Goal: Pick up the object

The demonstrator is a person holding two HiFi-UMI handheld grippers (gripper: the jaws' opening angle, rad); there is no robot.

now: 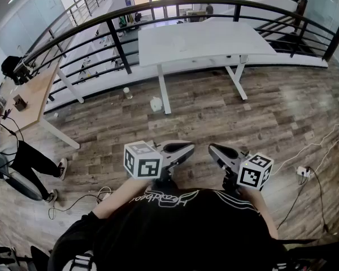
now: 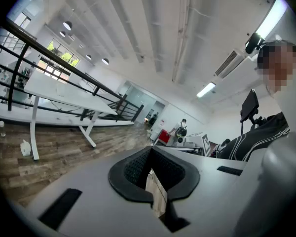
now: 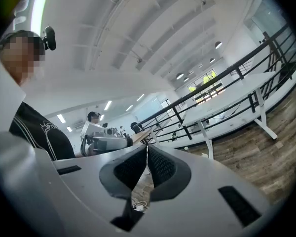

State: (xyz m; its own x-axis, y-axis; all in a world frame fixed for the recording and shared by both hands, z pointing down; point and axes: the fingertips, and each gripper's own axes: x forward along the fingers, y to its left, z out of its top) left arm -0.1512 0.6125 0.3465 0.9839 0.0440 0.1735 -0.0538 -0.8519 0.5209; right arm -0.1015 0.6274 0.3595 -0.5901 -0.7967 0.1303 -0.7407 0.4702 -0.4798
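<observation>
White jug (image 1: 156,104), the nearest loose thing to take for the object, though I cannot tell for certain that it is the one meant, stands upright on the wooden floor (image 1: 271,112) just beside the left leg of the white surface (image 1: 203,41). The left gripper view shows it too, low at the left (image 2: 24,148). One small pale bottle (image 1: 127,93) stands on the floor a little apart from it, nearer the railing (image 1: 118,44). The white surface itself is bare on top and rests on two white legs. Well apart from the jug, close to the holder's chest, are the two grippers, their tips turned toward each other. The left gripper (image 1: 187,148) has its fingers closed tip to tip with nothing between them, and the right gripper (image 1: 213,149) is likewise closed on nothing. Each carries one marker cube, the left cube (image 1: 142,160) and the right cube (image 1: 254,171). The holder wears a black top (image 1: 181,230) with white lettering. Off to the left stands one wooden desk (image 1: 31,100), and below it one seated person's dark-trousered legs (image 1: 28,160) stretch across the floor. Cables trail over the boards, with a power strip (image 1: 302,172) at the right. The black railing curves behind the surface, with a bright, white-ceilinged hall beyond it.
</observation>
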